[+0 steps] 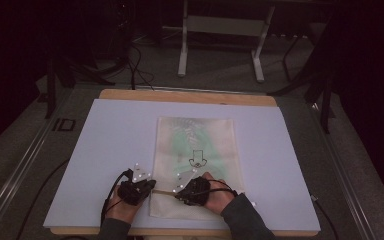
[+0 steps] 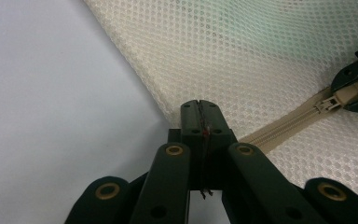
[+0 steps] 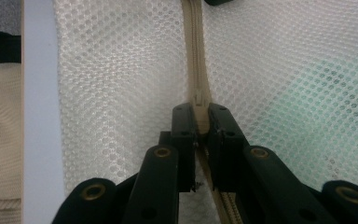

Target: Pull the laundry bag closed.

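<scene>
Cream mesh zipper bag [image 1: 196, 165] lay flat, its beige zipper [image 3: 196, 56] running between left hand-held gripper [image 2: 199, 114], clamped on the bag's corner, and right hand-held gripper [image 3: 200, 122], clamped on the slider.

A cream mesh-cloth bag [image 1: 196, 150] with a woven beige zipper [image 3: 196, 56] lies on a smooth matt sheet [image 1: 115, 140] over a wooden board [image 1: 130, 94].

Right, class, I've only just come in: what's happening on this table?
A person works a cream mesh zip bag lying flat on a pale blue board. The left gripper is shut on the bag's edge beside the beige zipper. The right gripper is clamped on the zipper's pull tab.
</scene>
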Motion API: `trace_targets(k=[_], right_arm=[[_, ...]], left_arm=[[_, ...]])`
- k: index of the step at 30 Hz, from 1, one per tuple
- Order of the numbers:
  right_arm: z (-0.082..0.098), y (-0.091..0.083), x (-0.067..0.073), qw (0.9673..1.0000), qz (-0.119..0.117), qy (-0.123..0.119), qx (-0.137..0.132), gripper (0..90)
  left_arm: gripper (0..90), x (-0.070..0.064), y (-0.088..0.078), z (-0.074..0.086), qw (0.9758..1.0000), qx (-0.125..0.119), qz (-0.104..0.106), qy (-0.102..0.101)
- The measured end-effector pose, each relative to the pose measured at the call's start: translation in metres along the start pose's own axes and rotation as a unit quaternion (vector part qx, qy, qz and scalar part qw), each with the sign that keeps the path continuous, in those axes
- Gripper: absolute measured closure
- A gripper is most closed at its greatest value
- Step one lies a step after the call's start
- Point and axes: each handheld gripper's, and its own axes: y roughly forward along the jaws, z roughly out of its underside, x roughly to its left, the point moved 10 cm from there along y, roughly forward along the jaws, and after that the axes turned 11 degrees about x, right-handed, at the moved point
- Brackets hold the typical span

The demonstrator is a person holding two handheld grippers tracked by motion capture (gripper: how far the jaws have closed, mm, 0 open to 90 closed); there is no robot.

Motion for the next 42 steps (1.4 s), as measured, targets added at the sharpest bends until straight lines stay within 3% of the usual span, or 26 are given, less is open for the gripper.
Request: trace_targets(k=[42], right_arm=[[0.019,-0.007,0.001,0.9998,0.000,-0.001,0.019,82.2]], left_arm=[[89.3,0.000,0.000,0.000,1.0000,0.000,-0.001,0.000]])
